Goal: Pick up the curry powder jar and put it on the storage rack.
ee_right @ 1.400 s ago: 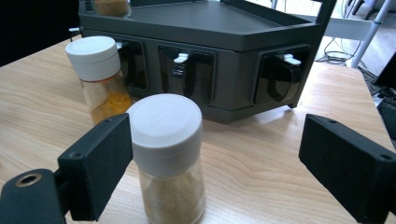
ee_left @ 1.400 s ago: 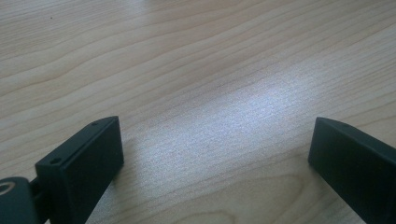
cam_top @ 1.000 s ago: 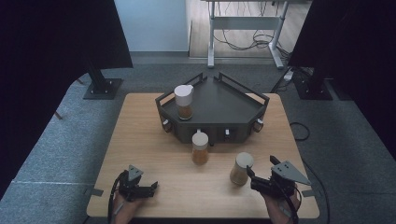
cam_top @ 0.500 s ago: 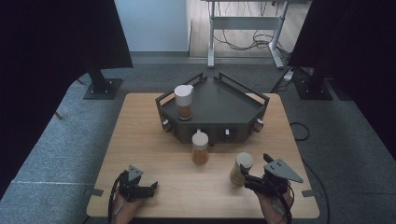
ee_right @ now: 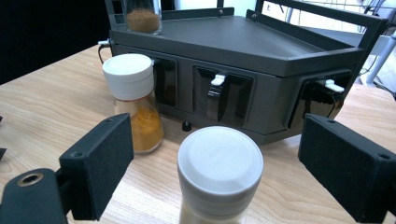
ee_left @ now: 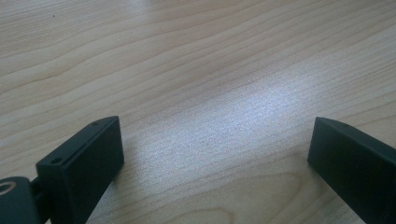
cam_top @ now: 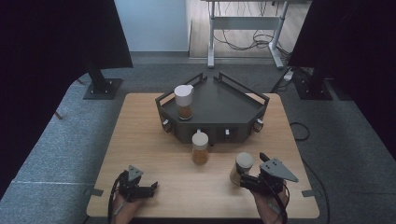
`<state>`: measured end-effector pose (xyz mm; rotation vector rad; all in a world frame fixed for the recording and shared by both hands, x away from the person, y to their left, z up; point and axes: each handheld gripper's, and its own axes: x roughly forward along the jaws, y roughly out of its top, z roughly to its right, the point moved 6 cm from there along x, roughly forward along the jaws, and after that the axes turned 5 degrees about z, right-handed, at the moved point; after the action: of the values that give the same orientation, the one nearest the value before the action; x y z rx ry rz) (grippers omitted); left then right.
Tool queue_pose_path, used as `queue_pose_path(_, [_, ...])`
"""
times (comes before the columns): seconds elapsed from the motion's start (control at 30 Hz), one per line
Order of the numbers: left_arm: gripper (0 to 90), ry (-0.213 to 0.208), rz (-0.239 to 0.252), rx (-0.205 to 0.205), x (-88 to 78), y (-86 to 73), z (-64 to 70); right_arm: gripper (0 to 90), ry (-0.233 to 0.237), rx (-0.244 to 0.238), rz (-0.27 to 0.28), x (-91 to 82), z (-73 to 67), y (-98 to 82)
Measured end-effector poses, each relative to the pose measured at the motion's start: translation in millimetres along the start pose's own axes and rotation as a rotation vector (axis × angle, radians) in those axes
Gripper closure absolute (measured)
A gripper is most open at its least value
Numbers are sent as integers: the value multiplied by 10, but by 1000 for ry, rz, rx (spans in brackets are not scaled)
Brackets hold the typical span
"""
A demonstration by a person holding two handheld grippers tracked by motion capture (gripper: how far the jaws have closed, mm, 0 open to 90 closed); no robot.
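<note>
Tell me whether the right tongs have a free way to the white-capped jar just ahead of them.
Probably yes. The right tongs stand open with the white-capped jar already between the two jaws, neither pad touching it. The orange spice jar and the dark rack stand farther back, clear of the approach.

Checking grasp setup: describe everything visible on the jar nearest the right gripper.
The jar is a small clear shaker with a wide, round, off-white plastic cap and pale contents below it. It stands upright on the wooden table, at the front right, in front of the dark rack. It sits between the open jaws of the right gripper; the pads stand clear on both sides, so nothing but the table touches it. Its base is cut off in the right gripper view.
</note>
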<state>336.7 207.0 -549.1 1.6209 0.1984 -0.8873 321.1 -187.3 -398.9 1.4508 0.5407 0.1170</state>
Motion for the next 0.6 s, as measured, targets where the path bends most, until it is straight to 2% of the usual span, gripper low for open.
queue_pose_path(0.6, [31,0,0,0,-1,0,0,98,18,-2,14,105,-155,45])
